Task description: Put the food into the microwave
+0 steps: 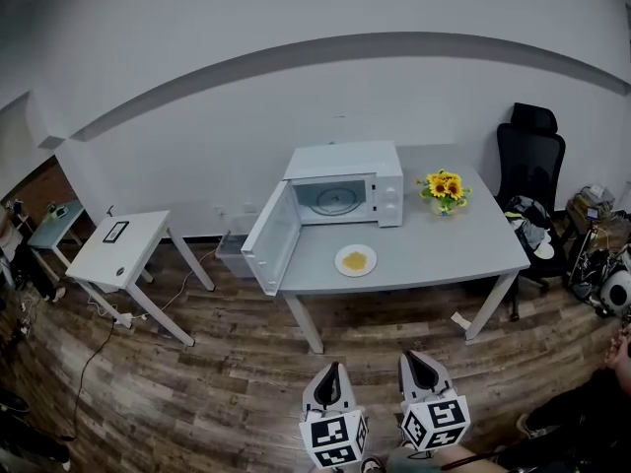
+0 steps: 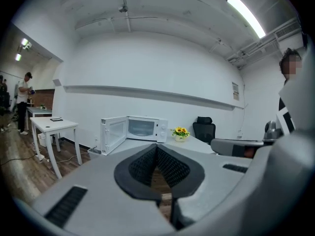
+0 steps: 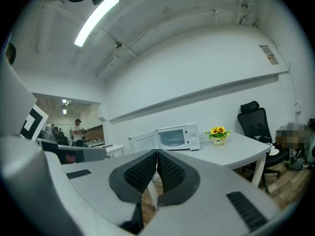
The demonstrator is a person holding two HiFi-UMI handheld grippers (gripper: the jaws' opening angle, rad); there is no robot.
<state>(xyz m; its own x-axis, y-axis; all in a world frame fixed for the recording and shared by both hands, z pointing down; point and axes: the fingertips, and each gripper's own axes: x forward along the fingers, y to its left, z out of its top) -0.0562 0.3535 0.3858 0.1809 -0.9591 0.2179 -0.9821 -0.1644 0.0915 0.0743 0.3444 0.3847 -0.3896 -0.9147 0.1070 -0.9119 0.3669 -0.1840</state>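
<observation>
Grey table (image 1: 434,249) on a wood floor (image 1: 227,382): open microwave (image 1: 345,175) at its back-left corner, food plate (image 1: 356,260) near the front edge. Left tool (image 2: 157,149) and right tool (image 3: 157,154) have jaws together, empty.

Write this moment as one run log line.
left tool shut, empty | right tool shut, empty | food on table | microwave door open

White walls (image 1: 197,136) carry a grey band (image 1: 296,55). The floor (image 1: 227,382) is dark wood plank. A grey table (image 1: 444,244) stands against the wall, with a black office chair (image 1: 529,166) at its right end and a small white table (image 1: 138,239) well to the left. A tube light (image 3: 96,19) glows on the ceiling.
</observation>
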